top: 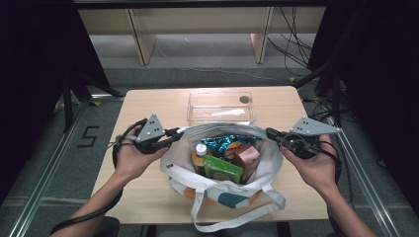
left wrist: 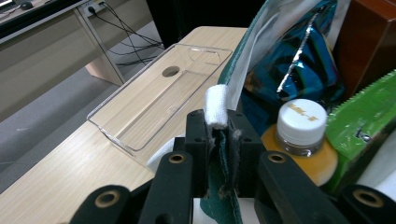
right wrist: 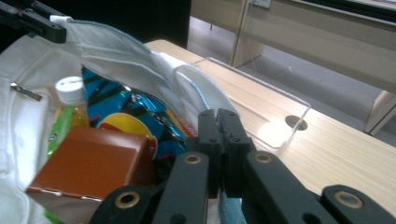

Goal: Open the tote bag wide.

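A white cloth tote bag (top: 217, 190) with a teal lining stands open on the wooden table (top: 148, 106). Inside are a bottle with a white cap (top: 200, 150), a shiny blue snack bag (top: 227, 143), a brown carton (top: 247, 154) and a green box (top: 222, 169). My left gripper (top: 180, 132) is shut on the bag's left rim; the cloth (left wrist: 217, 100) sticks up between its jaws in the left gripper view. My right gripper (top: 269, 132) is shut on the right rim, and in the right gripper view its jaws (right wrist: 218, 116) meet over the fabric. The two pull the mouth wide.
A clear plastic tray (top: 221, 106) lies on the table just behind the bag, with a round hole in the tabletop showing under its right end. The bag's white straps (top: 237, 219) hang over the table's near edge. Cables (top: 296, 49) trail on the floor beyond.
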Tool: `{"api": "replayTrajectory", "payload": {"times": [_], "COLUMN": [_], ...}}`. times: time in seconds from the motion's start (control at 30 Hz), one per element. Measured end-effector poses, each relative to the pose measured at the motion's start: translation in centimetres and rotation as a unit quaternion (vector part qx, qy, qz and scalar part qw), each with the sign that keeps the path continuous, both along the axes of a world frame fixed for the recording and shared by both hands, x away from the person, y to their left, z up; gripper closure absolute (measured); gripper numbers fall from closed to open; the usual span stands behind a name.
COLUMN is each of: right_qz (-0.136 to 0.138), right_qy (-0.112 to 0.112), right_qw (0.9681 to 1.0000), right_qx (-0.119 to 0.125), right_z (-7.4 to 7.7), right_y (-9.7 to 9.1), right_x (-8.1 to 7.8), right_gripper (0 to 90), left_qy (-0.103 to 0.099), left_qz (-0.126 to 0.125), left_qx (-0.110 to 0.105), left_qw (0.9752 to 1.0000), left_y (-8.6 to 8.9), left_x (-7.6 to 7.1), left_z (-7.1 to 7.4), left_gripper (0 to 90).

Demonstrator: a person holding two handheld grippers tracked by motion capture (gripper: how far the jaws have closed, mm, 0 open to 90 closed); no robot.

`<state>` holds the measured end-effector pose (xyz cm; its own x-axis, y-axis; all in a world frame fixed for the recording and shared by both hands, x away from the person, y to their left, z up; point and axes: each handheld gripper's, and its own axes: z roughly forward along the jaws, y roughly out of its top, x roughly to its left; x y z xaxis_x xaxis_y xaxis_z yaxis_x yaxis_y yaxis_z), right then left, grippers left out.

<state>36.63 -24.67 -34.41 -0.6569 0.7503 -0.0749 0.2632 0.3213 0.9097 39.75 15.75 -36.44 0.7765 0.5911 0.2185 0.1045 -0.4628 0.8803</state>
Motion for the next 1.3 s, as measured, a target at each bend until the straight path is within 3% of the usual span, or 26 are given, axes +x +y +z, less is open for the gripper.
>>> {"api": "replayTrajectory", "payload": {"times": [0.07,0.1,0.13,0.17,0.2,0.27,0.37,0.43,0.47,0.63,0.73,0.77,0.9,0.97,1.1,1.3], "right_qz": [-0.001,-0.001,-0.004,-0.006,-0.014,-0.009,-0.010,-0.014,-0.015,-0.016,-0.019,-0.023,-0.023,-0.017,-0.028,-0.029], "right_qy": [-0.012,-0.012,0.004,-0.010,-0.004,-0.014,-0.002,-0.005,0.012,0.015,0.034,0.050,0.041,0.050,0.070,0.076], "right_qw": [0.9998,0.9998,0.9998,0.9996,0.9997,0.9989,0.9989,0.9988,0.9988,0.9992,0.9988,0.9982,0.9986,0.9982,0.9968,0.9962], "right_qx": [-0.013,-0.013,-0.018,-0.027,-0.020,-0.044,-0.046,-0.046,-0.044,-0.033,-0.028,-0.021,-0.023,-0.030,-0.027,-0.032], "right_z": [-0.4,-0.4,-0.7,-0.8,-1.0,-1.1,-1.6,-1.8,-2.1,-3.1,-3.4,-3.5,-4.1,-4.3,-5.1,-6.2], "right_y": [0.1,0.1,0.1,0.0,0.3,0.2,0.4,0.5,0.4,0.2,0.2,0.3,0.3,0.2,0.1,0.0], "right_x": [0.4,0.4,0.6,0.8,0.9,1.3,1.7,1.9,2.1,3.0,3.3,3.2,3.8,4.1,4.4,5.0], "right_gripper": [89.3,89.3,89.3,89.3,89.3,89.3,89.3,89.2,89.2,89.2,89.2,89.2,89.1,89.1,89.0,88.9], "left_qy": [0.002,0.002,0.004,0.005,0.005,0.005,0.006,0.012,0.015,0.021,0.027,0.027,0.030,0.032,0.034,0.040], "left_qz": [0.002,0.002,0.005,0.005,0.006,0.008,0.010,0.013,0.013,0.020,0.024,0.024,0.029,0.027,0.035,0.040], "left_qx": [0.000,0.000,0.000,0.002,0.004,0.007,0.009,0.013,0.015,0.017,0.021,0.021,0.016,0.025,0.020,0.031], "left_qw": [1.0000,1.0000,1.0000,1.0000,1.0000,0.9999,0.9999,0.9998,0.9997,0.9994,0.9991,0.9991,0.9990,0.9988,0.9986,0.9979], "left_y": [-0.2,-0.2,-0.4,-0.5,-0.6,-0.8,-1.0,-1.1,-1.2,-1.4,-1.4,-1.4,-1.7,-1.7,-2.1,-2.3], "left_x": [0.4,0.4,0.7,0.9,1.1,1.4,1.7,2.0,2.2,2.8,3.1,3.1,3.4,3.7,4.1,4.4], "left_z": [-0.3,-0.3,-0.6,-0.7,-0.8,-1.0,-1.3,-1.6,-2.0,-2.7,-3.0,-3.0,-3.7,-3.9,-4.4,-5.2], "left_gripper": [80.0,80.0,80.0,80.0,80.0,79.9,80.0,80.0,80.0,79.9,79.9,79.9,79.9,79.9,79.9,79.9]}}
